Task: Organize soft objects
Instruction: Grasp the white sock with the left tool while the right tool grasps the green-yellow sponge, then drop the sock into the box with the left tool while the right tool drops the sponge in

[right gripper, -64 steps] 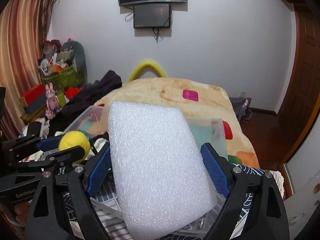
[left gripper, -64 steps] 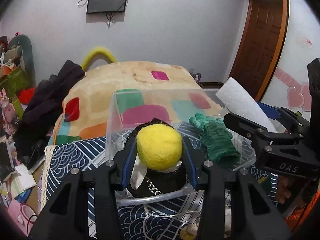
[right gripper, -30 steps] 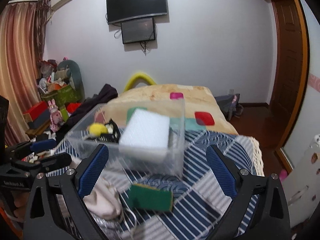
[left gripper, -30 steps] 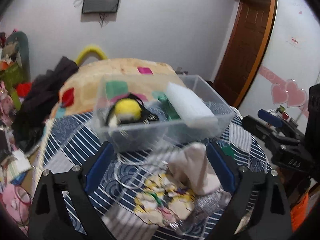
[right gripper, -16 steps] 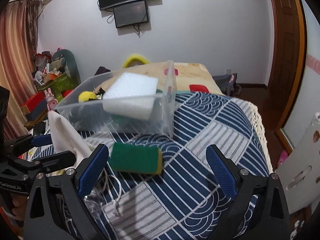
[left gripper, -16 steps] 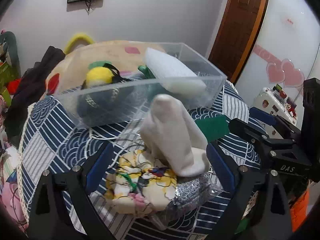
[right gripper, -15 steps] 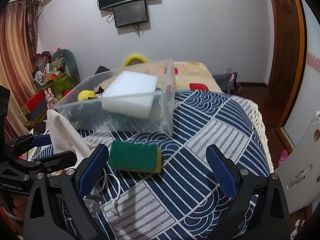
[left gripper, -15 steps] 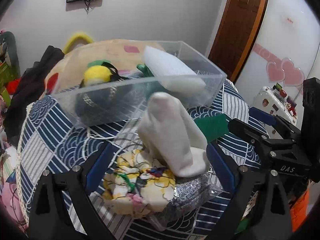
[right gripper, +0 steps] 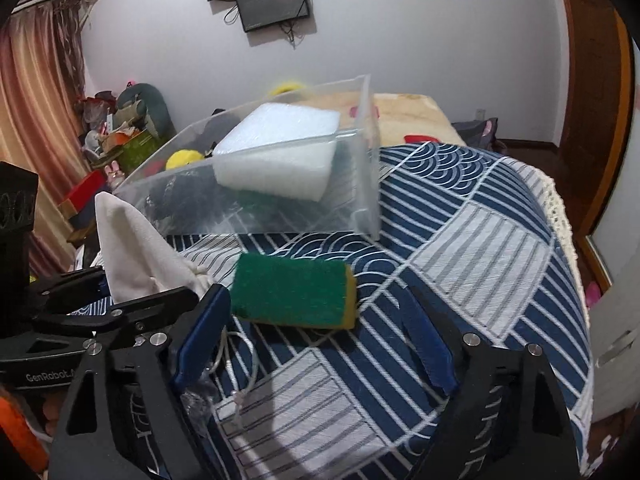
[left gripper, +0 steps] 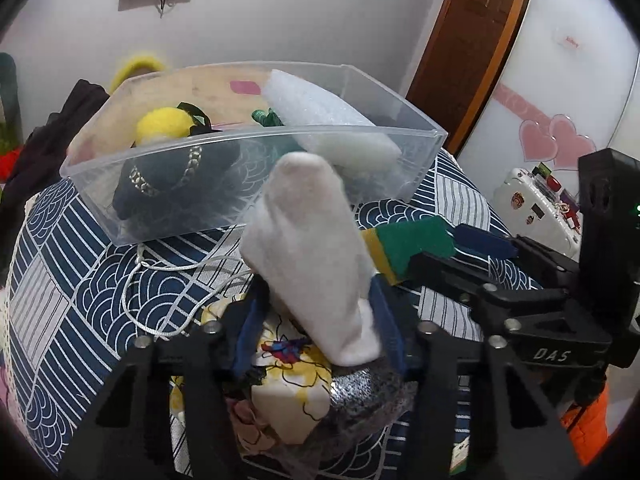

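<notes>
My left gripper point(left gripper: 316, 316) is shut on a white drawstring pouch point(left gripper: 312, 248), which stands up between its blue pads; it also shows in the right wrist view point(right gripper: 136, 256). My right gripper point(right gripper: 316, 344) is open, its fingers either side of a green and yellow sponge point(right gripper: 292, 290) lying on the cloth; the sponge also shows in the left wrist view point(left gripper: 408, 240). The clear plastic bin point(left gripper: 100, 168) behind holds a yellow ball point(left gripper: 164, 126), a dark bag with a chain point(left gripper: 168, 184), a green glove point(left gripper: 268, 118) and a white foam block point(right gripper: 276, 148).
A floral cloth point(left gripper: 280, 380) and a silver glittery item point(left gripper: 360, 392) lie under the pouch. A white cord point(left gripper: 160, 280) loops on the blue patterned tablecloth point(right gripper: 480, 248). A bed point(right gripper: 404, 108) stands behind the bin, clutter point(right gripper: 120, 132) at left.
My left gripper has closed on the white pouch. My right gripper has come down closer around the sponge. Earlier, both released the ball and foam block into the bin and drew back.
</notes>
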`<state>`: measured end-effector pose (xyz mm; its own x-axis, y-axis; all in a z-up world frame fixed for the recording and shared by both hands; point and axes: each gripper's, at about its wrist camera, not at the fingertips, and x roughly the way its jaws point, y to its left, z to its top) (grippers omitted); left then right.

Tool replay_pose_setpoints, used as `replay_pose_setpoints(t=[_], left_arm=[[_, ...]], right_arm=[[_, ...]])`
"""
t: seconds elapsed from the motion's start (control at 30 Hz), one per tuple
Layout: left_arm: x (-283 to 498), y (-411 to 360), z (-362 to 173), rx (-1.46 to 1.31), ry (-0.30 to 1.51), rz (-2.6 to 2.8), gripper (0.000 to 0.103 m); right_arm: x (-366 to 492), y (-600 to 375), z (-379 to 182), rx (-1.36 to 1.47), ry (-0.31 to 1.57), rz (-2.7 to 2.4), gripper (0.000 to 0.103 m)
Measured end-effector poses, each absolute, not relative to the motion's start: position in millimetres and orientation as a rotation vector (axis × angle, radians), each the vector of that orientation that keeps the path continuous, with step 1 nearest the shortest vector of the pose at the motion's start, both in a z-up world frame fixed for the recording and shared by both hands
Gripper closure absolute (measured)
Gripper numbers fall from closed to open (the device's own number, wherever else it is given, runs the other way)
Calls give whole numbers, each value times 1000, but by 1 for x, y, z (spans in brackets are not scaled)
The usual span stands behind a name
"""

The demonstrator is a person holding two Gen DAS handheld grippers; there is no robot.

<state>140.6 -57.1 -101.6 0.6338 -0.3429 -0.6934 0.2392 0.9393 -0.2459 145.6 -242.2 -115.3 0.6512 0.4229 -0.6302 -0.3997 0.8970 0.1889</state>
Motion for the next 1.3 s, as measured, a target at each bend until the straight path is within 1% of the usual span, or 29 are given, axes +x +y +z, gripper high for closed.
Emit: replay_pose_setpoints(t=[0.07,0.13,0.17,0.23,0.27,0.4,0.57,0.83,1.3], left_arm=[[135,-50,-100,-143,805,-327,67],[130,-45,-100,-153,793,-312,70],[128,-42,-99,-161,786,-303,75],[124,-38,-96,-172,775,-300,78],[122,-36,-94,-173,767,-300,82],[114,-28,-83,-178,732,-289,89],[109,-21,-66,-185,688,-278,90],[98,-4,-32,-191,599,-256,90],[104,21,14,-203,493,-213,90]], right_arm=[[146,-238,-116,20,729,478,20],[144,-228,-116,-13,732,487,21],[145,-225,-117,-27,734,490,25],[146,-218,-119,-57,739,488,32],[147,-216,-121,-63,743,477,39],[148,-224,-123,-47,732,446,40],[140,-234,-115,-34,699,454,40],[126,-239,-84,-24,603,445,40],[131,-220,-48,-40,494,467,40]])
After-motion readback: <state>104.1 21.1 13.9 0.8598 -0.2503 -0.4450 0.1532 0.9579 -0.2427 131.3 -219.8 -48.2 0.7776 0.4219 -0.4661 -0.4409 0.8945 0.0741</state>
